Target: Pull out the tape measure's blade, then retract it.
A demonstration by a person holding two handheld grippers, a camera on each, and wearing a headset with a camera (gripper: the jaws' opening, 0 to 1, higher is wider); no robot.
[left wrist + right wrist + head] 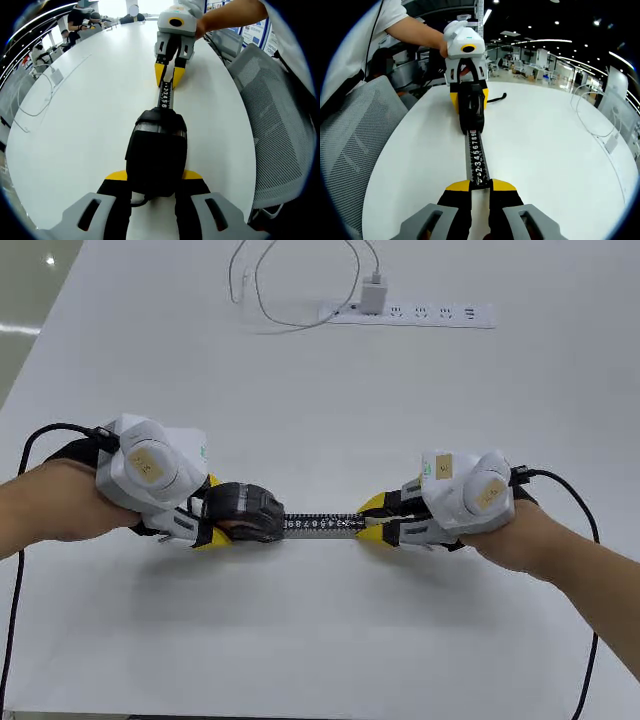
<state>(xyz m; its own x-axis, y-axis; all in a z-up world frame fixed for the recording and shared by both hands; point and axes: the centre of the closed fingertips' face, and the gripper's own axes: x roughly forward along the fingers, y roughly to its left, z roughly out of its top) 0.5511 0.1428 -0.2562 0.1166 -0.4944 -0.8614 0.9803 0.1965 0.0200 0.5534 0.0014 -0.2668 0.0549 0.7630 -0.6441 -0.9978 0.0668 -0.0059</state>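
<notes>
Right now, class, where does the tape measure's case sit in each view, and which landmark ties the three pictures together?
Head view: case left of centre, in the left gripper.
Left gripper view: low centre, between that view's own jaws.
Right gripper view: upper centre, at the far end of the blade.
Shared landmark: the numbered blade, running from the case to the right gripper.

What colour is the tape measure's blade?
The blade is black with white numerals; right gripper view shows it best.
</notes>
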